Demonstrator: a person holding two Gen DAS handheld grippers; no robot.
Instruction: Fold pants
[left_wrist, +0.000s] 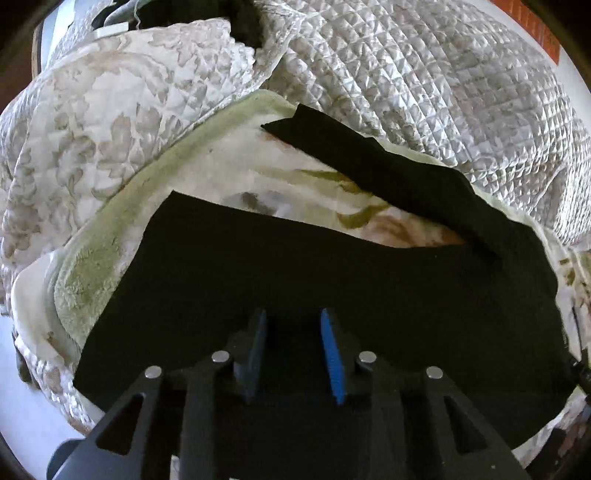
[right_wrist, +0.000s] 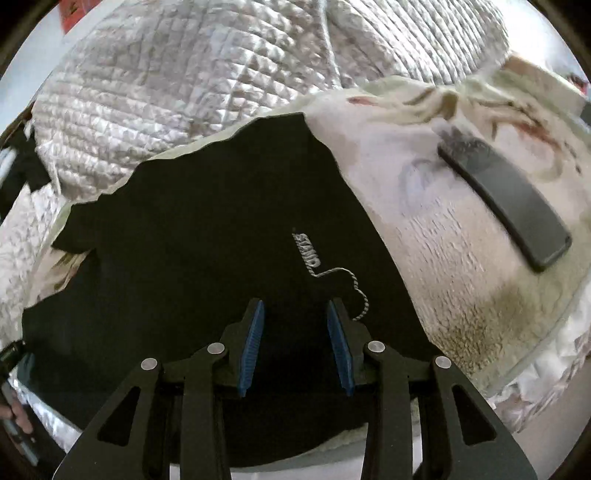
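Observation:
Black pants (left_wrist: 332, 266) lie spread flat on a pale fleece blanket (left_wrist: 110, 236), one leg (left_wrist: 399, 173) angling away to the far right. In the right wrist view the waist end of the pants (right_wrist: 207, 229) shows white lettering and a striped drawstring (right_wrist: 354, 288). My left gripper (left_wrist: 293, 321) is open and hovers just above the near leg. My right gripper (right_wrist: 295, 314) is open and empty over the waist area, next to the drawstring.
A quilted silver-white bedspread (left_wrist: 424, 74) is bunched behind the blanket and shows in the right view (right_wrist: 184, 74) too. A dark phone (right_wrist: 506, 210) lies on the blanket right of the pants. The bed edge runs along the near side.

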